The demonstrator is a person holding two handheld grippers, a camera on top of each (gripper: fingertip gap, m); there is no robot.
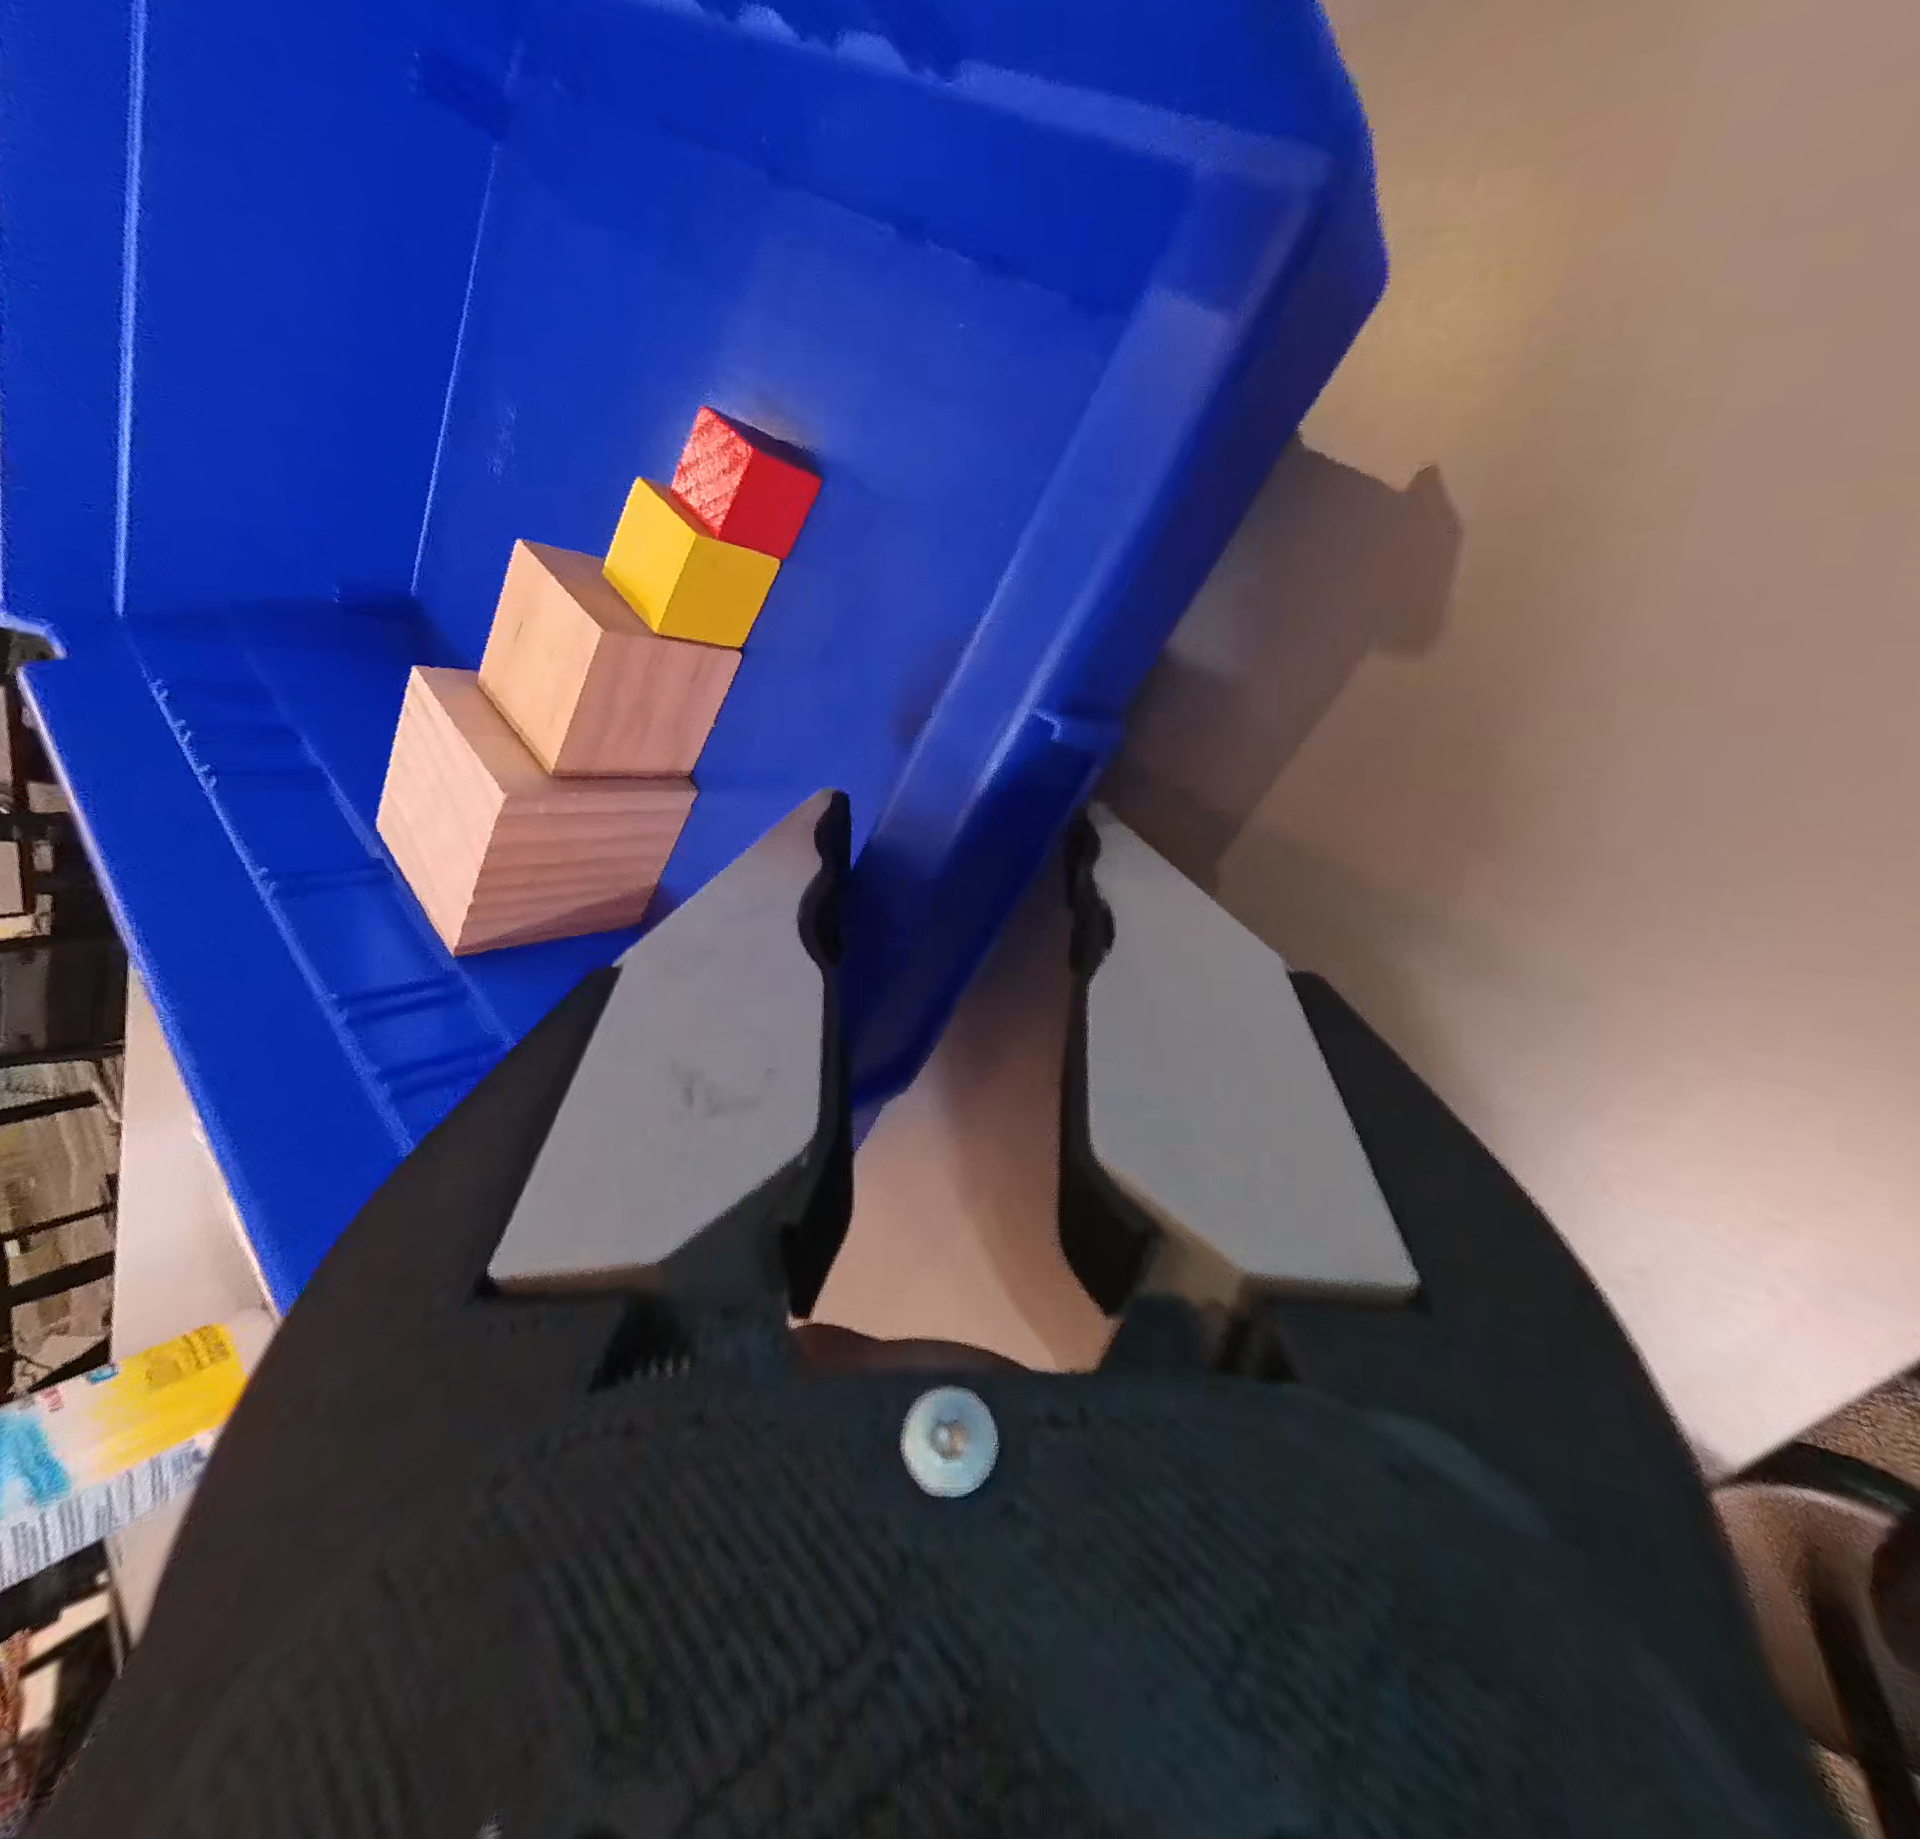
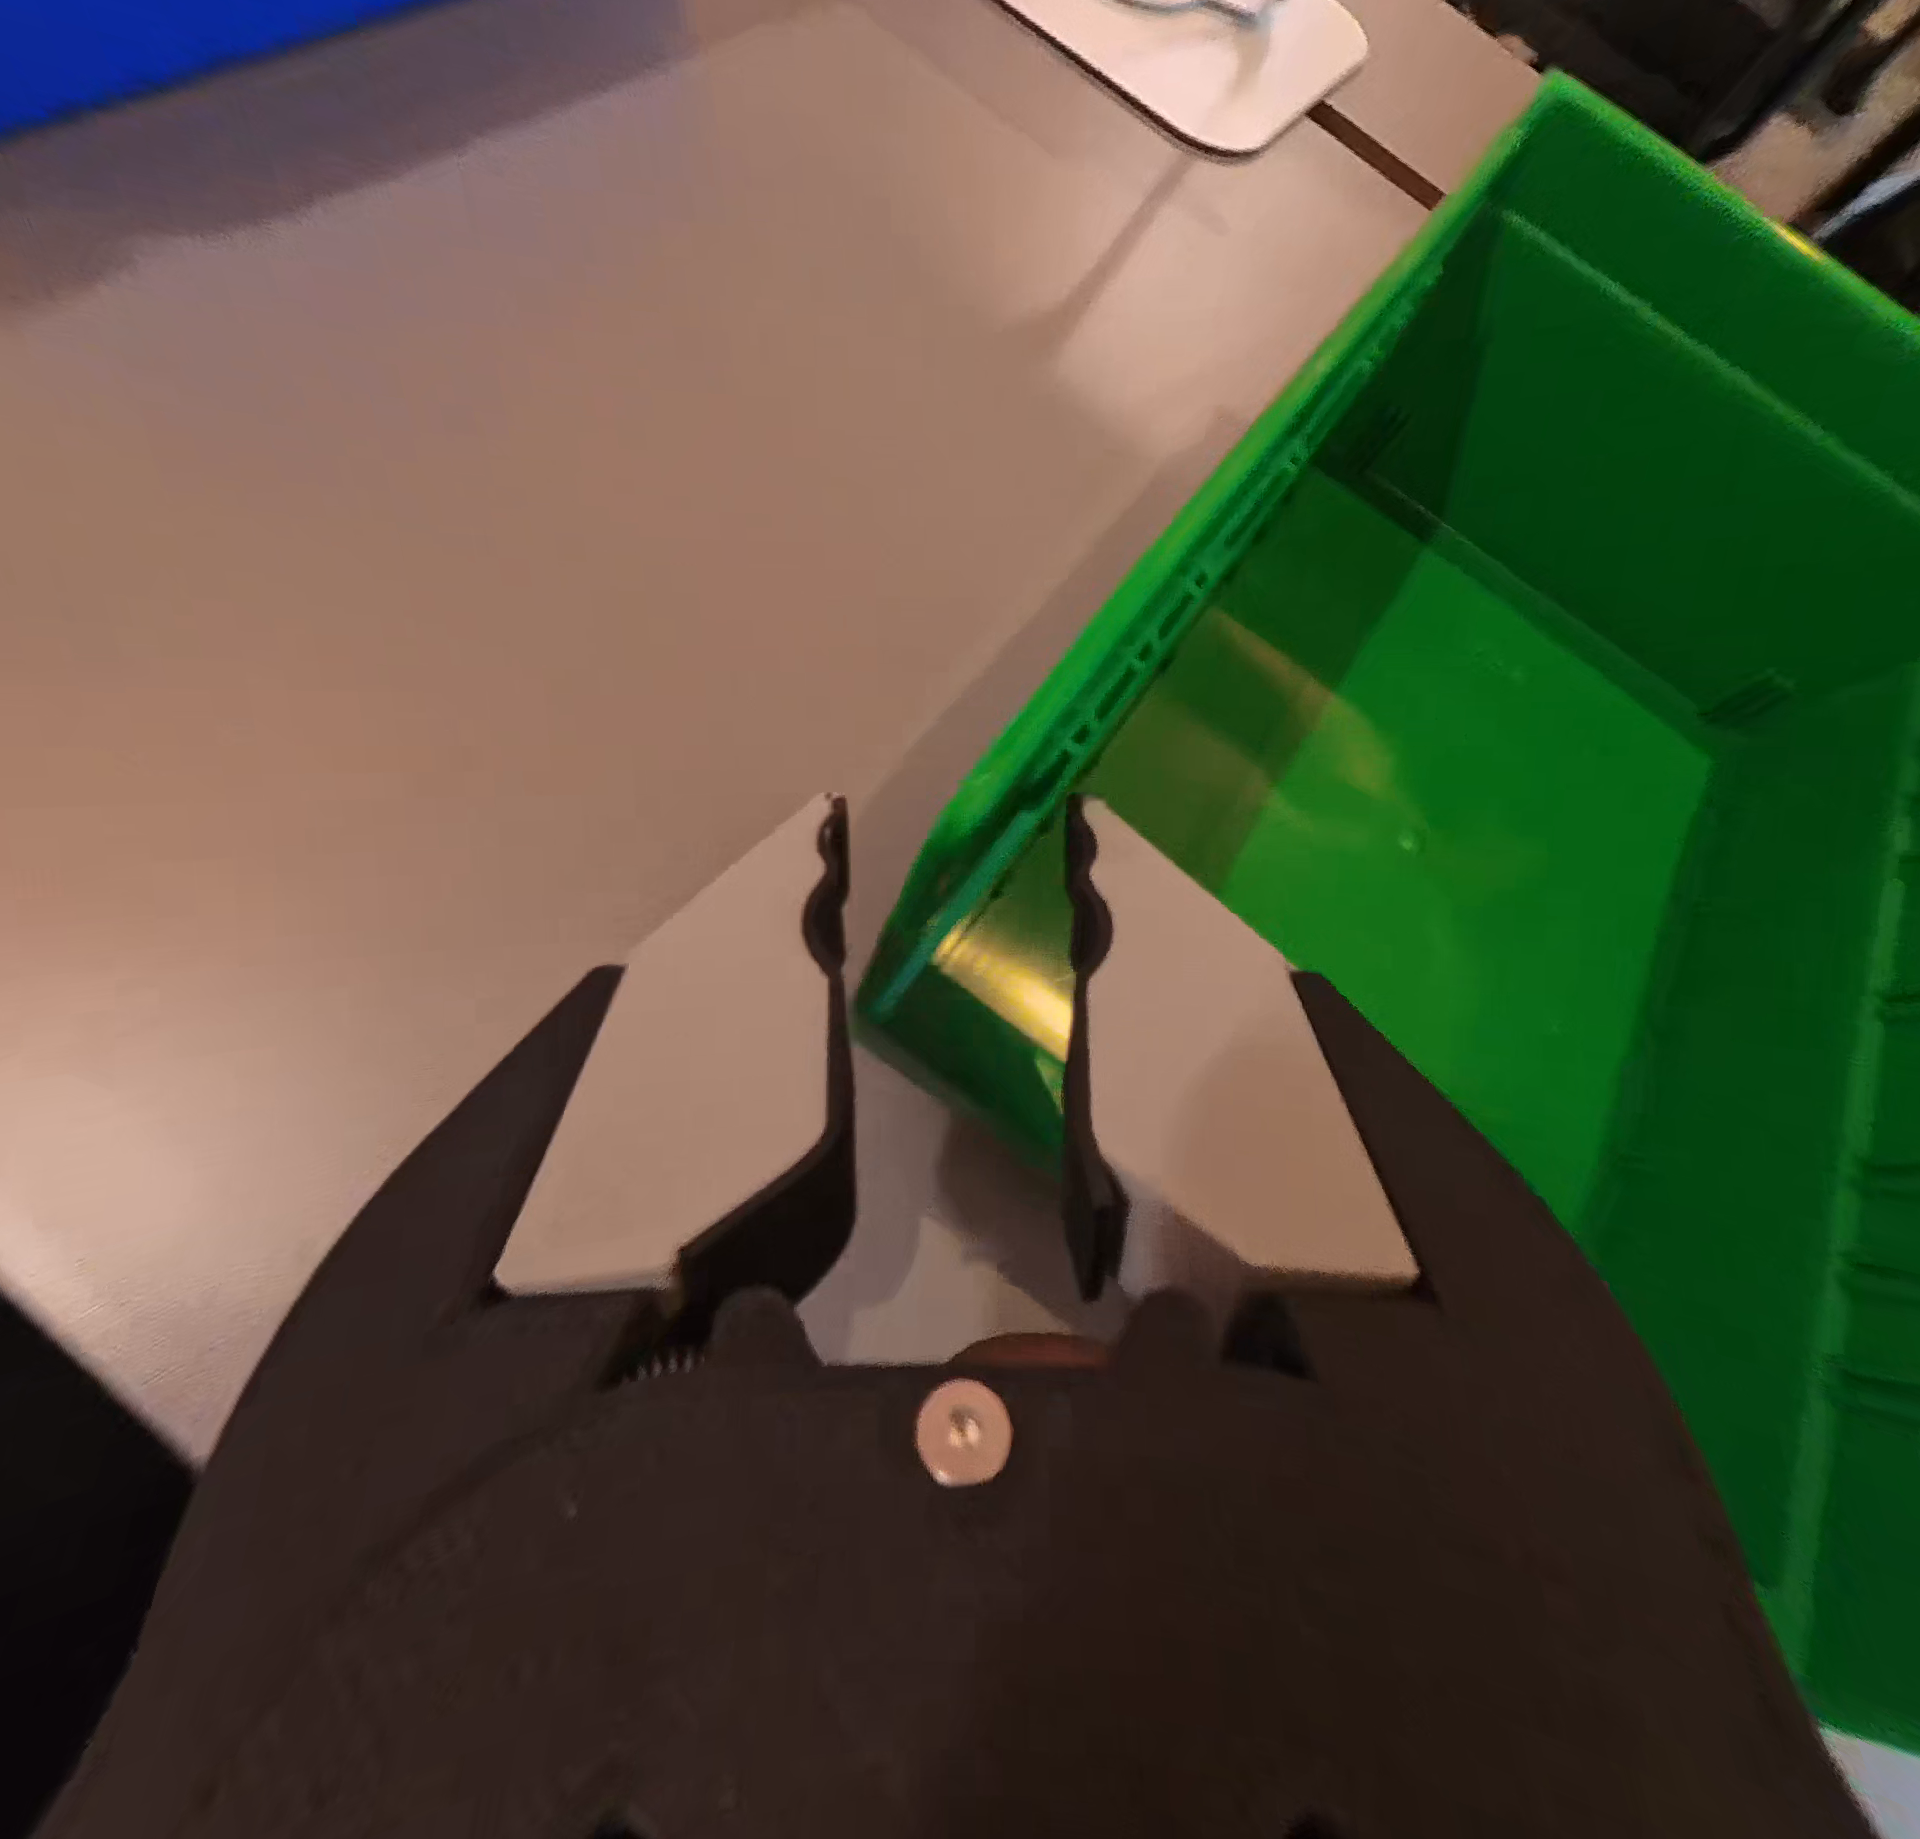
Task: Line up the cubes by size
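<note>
The left gripper (image 1: 954, 823) is hanging with its fingers apart and nothing between them, its tips sitting over the near corner of a blue bin (image 1: 1174, 501). One fingertip is lying over the bin's inside, the other over its outer wall and the table (image 1: 1610, 439) beyond. Whether the tips are touching the rim cannot be told.

Inside the bin, four cubes are standing in a close row on the floor, running away from the near edge toward the middle. The large wooden cube (image 1: 525, 818) is sitting nearest the gripper. Next is coming the smaller wooden cube (image 1: 608, 662), then the yellow cube (image 1: 686, 568), then the red cube (image 1: 743, 480) farthest in. Each is appearing to touch its neighbour, and the sizes are stepping down along the row.

The right gripper (image 2: 954, 828) is likewise showing its fingers spread and holding nothing. Its tips are straddling the near corner of a green bin (image 2: 1164, 646), which is resting on the same pale table (image 2: 520, 542). The bin's floor is showing bare green plastic. At the table's far edge a flat white base (image 2: 1226, 75) is lying, and a strip of blue is showing at the far left corner.
</note>
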